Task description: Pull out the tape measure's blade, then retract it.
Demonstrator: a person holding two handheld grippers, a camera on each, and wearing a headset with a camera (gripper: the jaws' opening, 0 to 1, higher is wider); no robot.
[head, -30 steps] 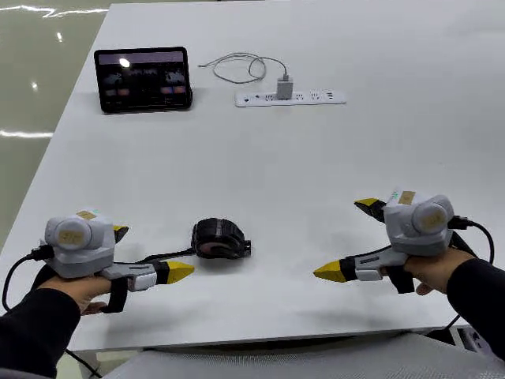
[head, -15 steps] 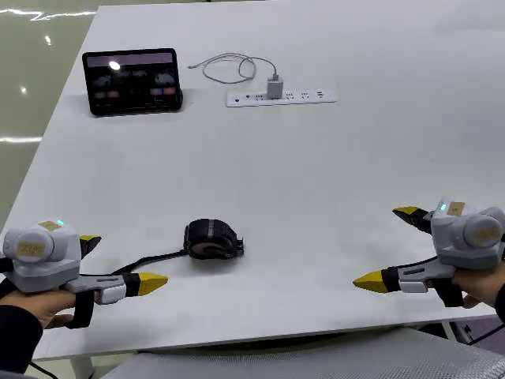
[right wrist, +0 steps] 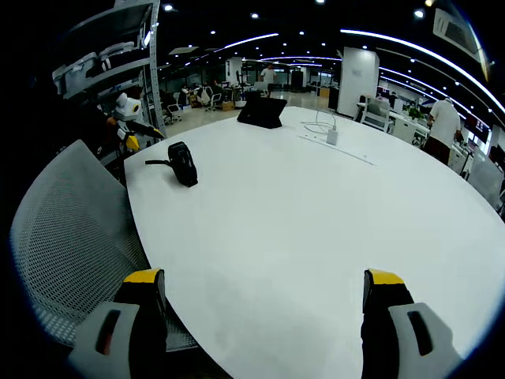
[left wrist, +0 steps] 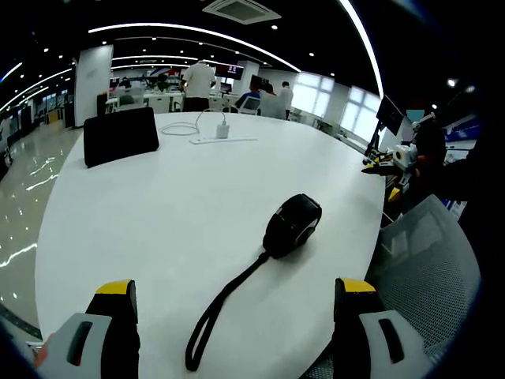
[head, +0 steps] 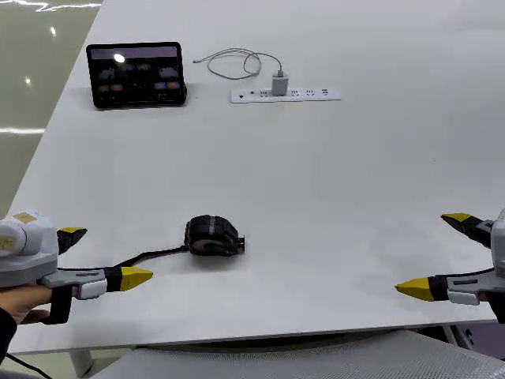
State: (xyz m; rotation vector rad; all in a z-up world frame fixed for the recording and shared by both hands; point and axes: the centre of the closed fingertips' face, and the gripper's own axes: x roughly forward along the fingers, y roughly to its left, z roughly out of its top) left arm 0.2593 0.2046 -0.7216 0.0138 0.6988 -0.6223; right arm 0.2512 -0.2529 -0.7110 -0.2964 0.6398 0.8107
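A black tape measure (head: 212, 235) lies on the white table (head: 316, 174) near the front edge, its black wrist strap (head: 154, 255) trailing to the left. My left gripper (head: 104, 254) is open at the table's left front corner, a short way left of the tape measure, with nothing between its yellow tips. In the left gripper view the tape measure (left wrist: 293, 224) sits ahead with the strap (left wrist: 225, 312) running back between the jaws. My right gripper (head: 436, 253) is open at the right front edge, far from the tape measure (right wrist: 182, 164).
A dark tablet (head: 136, 74) stands at the far left of the table. A white power strip (head: 286, 95) with a plugged charger and coiled cable (head: 235, 65) lies beside it. A grey mesh chair (head: 316, 359) is below the front edge.
Both grippers have drawn apart toward the table's outer edges, left going left and right going right. The tape measure has stayed in place.
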